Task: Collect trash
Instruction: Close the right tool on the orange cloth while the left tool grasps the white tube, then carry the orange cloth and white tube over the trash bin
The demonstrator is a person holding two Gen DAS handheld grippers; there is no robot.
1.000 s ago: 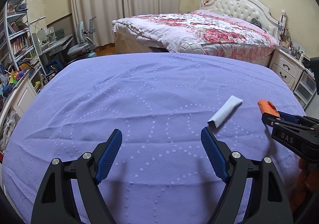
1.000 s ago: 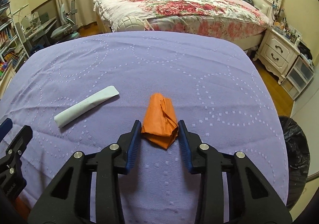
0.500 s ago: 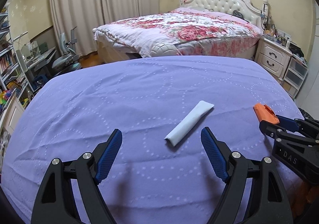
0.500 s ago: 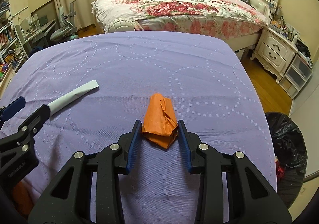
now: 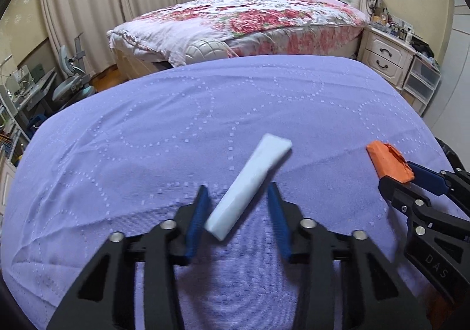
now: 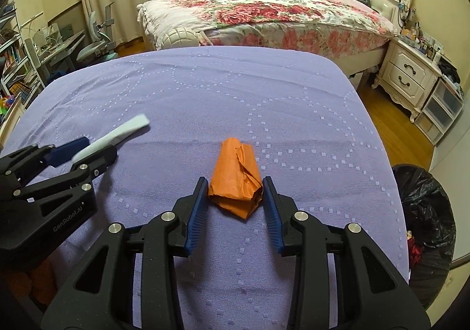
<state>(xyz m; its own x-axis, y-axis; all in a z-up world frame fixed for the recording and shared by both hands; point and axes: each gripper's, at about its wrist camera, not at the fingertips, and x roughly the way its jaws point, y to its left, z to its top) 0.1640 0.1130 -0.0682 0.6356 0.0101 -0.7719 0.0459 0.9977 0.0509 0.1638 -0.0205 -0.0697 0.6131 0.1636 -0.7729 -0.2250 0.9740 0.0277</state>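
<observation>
Trash lies in two pieces on the table, one inside each set of jaws.

The right gripper has its jaws closed on the orange paper wad. Both ribbed blue pads sit against the wad's creased, folded sides, and its tapered end points to 12 o'clock. The left gripper has just been closing its jaws around the white paper strip, a flat, smooth, folded band lying slantwise from 7 to 1 o'clock. The strip's near corner meets the left pad and the right pad's tip is just beside its edge. Whether the pads actually press on it I cannot tell.

In the right wrist view the left gripper comes in from 9 o'clock with the strip blurred between its fingers. In the left wrist view the right gripper enters from 3 o'clock, and only the far end of the wad shows past its black finger.

A lilac cloth with raised dotted rings covers the table, lightly wrinkled at 9 o'clock. A black bin bag, glossy and crumpled, stands by the table at 3 o'clock, partly cut off by the frame edge. At 12 o'clock is a bed with a rose-print quilt and a tufted headboard.

Both grippers tilt steeply down toward the cloth. The hands holding them are out of view.
</observation>
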